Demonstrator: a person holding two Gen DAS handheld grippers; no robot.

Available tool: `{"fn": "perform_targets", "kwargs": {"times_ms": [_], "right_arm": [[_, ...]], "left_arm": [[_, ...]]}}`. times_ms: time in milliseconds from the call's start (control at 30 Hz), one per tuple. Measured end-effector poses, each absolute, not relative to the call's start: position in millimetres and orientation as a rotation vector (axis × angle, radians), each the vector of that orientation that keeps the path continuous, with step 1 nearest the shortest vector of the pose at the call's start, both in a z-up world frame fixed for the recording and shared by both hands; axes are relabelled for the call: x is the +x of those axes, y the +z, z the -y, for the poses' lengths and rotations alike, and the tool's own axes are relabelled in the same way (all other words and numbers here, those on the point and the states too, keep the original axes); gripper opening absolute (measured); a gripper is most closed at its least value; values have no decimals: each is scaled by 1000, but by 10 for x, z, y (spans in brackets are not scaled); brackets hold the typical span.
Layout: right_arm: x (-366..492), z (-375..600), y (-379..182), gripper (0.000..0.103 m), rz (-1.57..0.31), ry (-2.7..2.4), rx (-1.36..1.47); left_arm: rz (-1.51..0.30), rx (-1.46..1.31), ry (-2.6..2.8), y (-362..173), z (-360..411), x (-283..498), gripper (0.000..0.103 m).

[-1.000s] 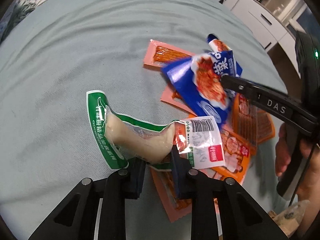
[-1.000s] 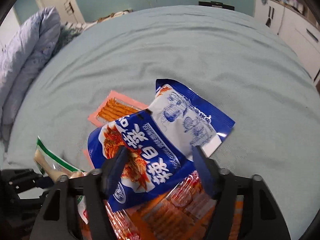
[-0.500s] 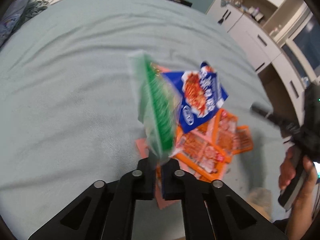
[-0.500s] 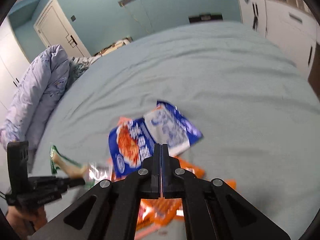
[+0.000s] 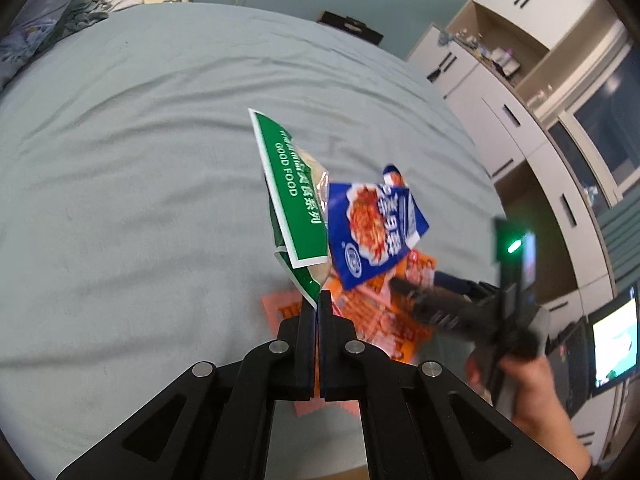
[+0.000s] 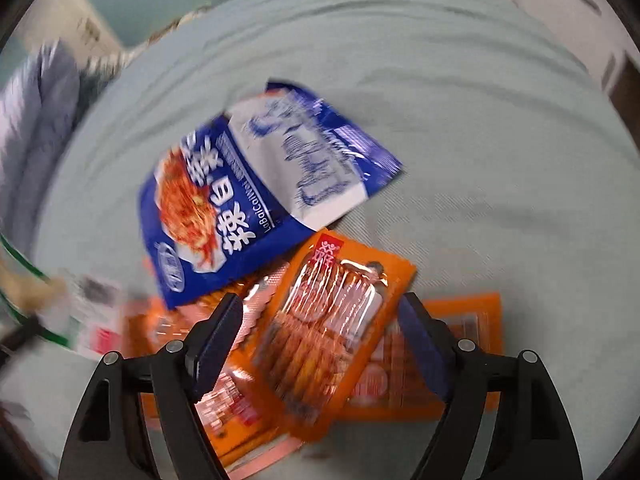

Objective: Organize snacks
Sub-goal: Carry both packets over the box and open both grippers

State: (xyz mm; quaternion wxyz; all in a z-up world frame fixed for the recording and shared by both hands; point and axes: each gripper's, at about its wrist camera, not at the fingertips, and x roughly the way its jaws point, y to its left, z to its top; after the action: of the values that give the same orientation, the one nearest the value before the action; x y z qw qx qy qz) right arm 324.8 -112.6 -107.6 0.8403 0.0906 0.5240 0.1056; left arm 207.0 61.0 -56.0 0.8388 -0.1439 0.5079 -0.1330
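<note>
Here, the left gripper point(image 5: 319, 300) is seen with its jaws pressed together on the lower corner of a green pack point(image 5: 294, 200), which is held upright above the bed point(image 5: 140, 180). Only in the left wrist view is this pinch shown clearly; in the right wrist view the green pack point(image 6: 24, 280) is only a blurred shape at the far left edge. In the left view, the right gripper point(image 5: 404, 286) is seen to the right of the jaws, held by a hand point(image 5: 532, 392); there its fingers are blurred.

In the right wrist view, the right gripper point(image 6: 320, 328) is seen with its jaws spread and opening. An orange pack point(image 6: 332, 336) lies between them, but the pads are not pressed on it. Just beyond the jaws a blue pack point(image 6: 224, 216) is lying partly over the orange ones. More orange packs point(image 6: 452, 360) are spread beside and under the middle one, and pink packs point(image 5: 280, 312) are seen under the pile in the left view.

On the green pack "GOOD FOOD" can be read, with Chinese characters beside it. On the blue pack "LaBaiCai" can be read, with large white Chinese characters.

The bed is covered with a pale grey-blue sheet with soft wrinkles. White cupboards point(image 5: 500, 92) stand to the right, and a lit screen point(image 5: 612, 348) is seen at the right edge. A folded quilt point(image 6: 28, 140) lies at the far left.
</note>
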Motion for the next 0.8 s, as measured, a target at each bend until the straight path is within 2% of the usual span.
{"fn": "perform_targets", "kwargs": {"times_ms": [100,167,200,267,300,433,567,667,800], "right_arm": [[3209,892,-1160,79,-1085,209,11],[3168,930,-1168,64,-1054,215,45],[3134,981,-1162,48,-1044,219,60],[3059,1089,-1145,28,-1040,235,95],[3010,1164,-1137,7,-1042,258,134],[2724,1334,-1008,6,-1014,257,173],[2381,1482,-654,6,-929,269,281],[1983,1715,-448,6,-872,314,414],[1357,2005,-348,6,-797,406,558]], "left_arm": [[-1033,-269,-246,-504,-592,2094,0],[-1015,-263,-248,-468,-581,2097,0],[-1008,-267,-255,-447,-577,2097,0],[-997,-265,-268,-405,-560,2058,0],[-985,-254,-273,-363,-536,1997,0],[-933,-208,-299,-143,-482,1687,0],[-864,-193,-370,127,-480,1223,0],[-891,-215,-479,138,-450,765,0],[-946,-53,-544,45,-165,173,0]]}}
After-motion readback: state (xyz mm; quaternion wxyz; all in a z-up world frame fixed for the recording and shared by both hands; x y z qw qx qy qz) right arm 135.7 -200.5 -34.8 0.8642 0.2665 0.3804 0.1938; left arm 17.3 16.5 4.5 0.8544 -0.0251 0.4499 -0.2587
